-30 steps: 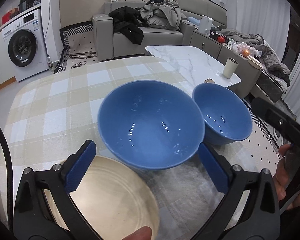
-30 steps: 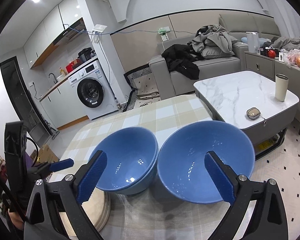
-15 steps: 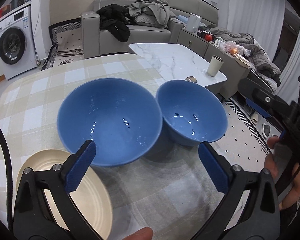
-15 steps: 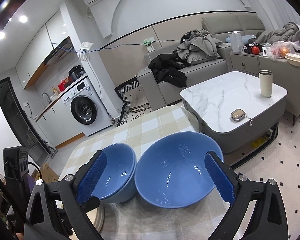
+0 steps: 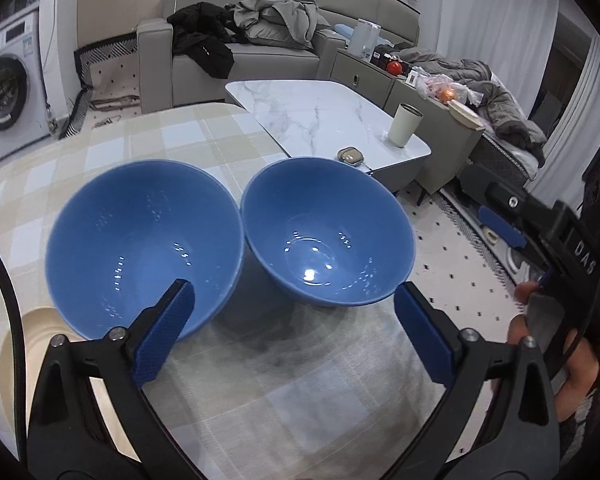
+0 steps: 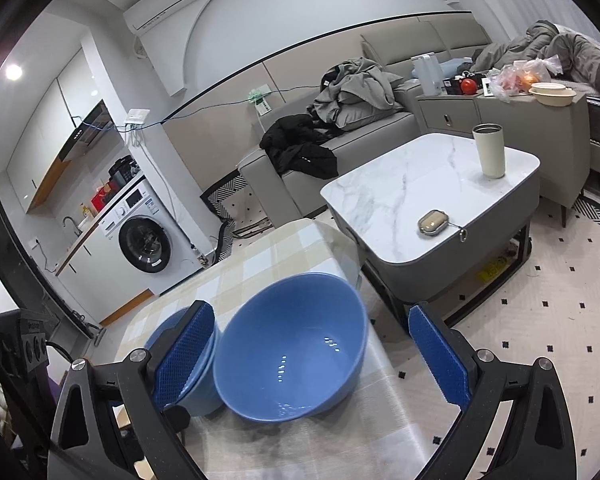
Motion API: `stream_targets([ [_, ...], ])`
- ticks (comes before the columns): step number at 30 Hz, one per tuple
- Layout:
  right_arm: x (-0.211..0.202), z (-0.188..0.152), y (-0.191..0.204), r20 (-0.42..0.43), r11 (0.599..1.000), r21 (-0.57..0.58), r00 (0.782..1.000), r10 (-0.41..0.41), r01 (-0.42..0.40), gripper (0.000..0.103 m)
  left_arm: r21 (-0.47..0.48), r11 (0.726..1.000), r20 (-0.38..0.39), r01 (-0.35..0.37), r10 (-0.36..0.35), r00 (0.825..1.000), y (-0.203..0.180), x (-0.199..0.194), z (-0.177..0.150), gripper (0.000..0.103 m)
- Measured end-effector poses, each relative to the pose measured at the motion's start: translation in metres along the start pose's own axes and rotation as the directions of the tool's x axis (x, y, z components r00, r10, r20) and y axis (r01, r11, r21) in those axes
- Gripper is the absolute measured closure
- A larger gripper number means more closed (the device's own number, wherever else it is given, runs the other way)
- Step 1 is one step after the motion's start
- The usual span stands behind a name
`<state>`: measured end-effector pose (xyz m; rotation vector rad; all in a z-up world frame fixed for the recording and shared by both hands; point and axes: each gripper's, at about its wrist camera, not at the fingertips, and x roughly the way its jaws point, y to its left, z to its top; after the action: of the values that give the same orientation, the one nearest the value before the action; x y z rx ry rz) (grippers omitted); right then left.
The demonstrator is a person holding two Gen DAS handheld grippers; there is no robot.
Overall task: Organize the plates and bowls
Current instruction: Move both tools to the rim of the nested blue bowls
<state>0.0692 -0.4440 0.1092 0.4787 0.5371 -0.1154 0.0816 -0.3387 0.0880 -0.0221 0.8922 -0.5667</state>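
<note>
Two blue bowls stand side by side on the checked tablecloth (image 5: 188, 136): the left bowl (image 5: 140, 248) and the right bowl (image 5: 328, 236), rims almost touching. A cream plate (image 5: 28, 344) peeks in at the lower left. My left gripper (image 5: 292, 296) hovers at the right bowl's near rim, its jaws closing with nothing pressed between them. My right gripper (image 6: 310, 316) is open over the near edge of the right bowl (image 6: 296, 352). Its left finger hides most of the other bowl (image 6: 188, 364). In the left wrist view its blue pad (image 5: 500, 232) shows at the right, held by a hand.
The table's right edge runs just past the right bowl, with dotted floor (image 6: 520, 320) below. A marble coffee table (image 6: 420, 184) with a tumbler (image 6: 490, 150) and a small case (image 6: 434, 222) stands close behind. A sofa (image 5: 240, 56) and washing machine (image 6: 148, 244) lie farther off.
The left gripper has swung right: the bowls slid left in its view, the plate has nearly gone, and its jaws stand narrower. The right gripper also swung right and tilted.
</note>
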Motion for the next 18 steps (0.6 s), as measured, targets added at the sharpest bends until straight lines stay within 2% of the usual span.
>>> stream_targets([
  [9,0.021,-0.01,-0.026,-0.048,0.997,0.075,0.999,-0.005,0.008,0.004,-0.082,0.995,-0.008,0.064,-0.064,0.998,0.01,0.018,0.01,0.035],
  [12,0.032,-0.014,-0.034,-0.086,0.994,0.104,0.996,-0.008,0.017,0.021,-0.108,0.991,-0.025,0.08,-0.083,0.996,0.012,0.029,0.013,0.04],
  [14,0.038,-0.016,-0.038,-0.105,0.992,0.12,0.994,-0.012,0.024,0.023,-0.117,0.989,-0.035,0.09,-0.095,0.995,0.013,0.036,0.014,0.042],
  [16,0.043,-0.018,-0.042,-0.115,0.991,0.135,0.993,-0.005,0.02,0.031,-0.129,0.987,-0.04,0.094,-0.1,0.994,0.014,0.042,0.015,0.044],
  [18,0.047,-0.02,-0.044,-0.129,0.99,0.142,0.992,-0.006,0.024,0.033,-0.14,0.986,-0.05,0.093,-0.101,0.994,0.015,0.05,0.017,0.045],
])
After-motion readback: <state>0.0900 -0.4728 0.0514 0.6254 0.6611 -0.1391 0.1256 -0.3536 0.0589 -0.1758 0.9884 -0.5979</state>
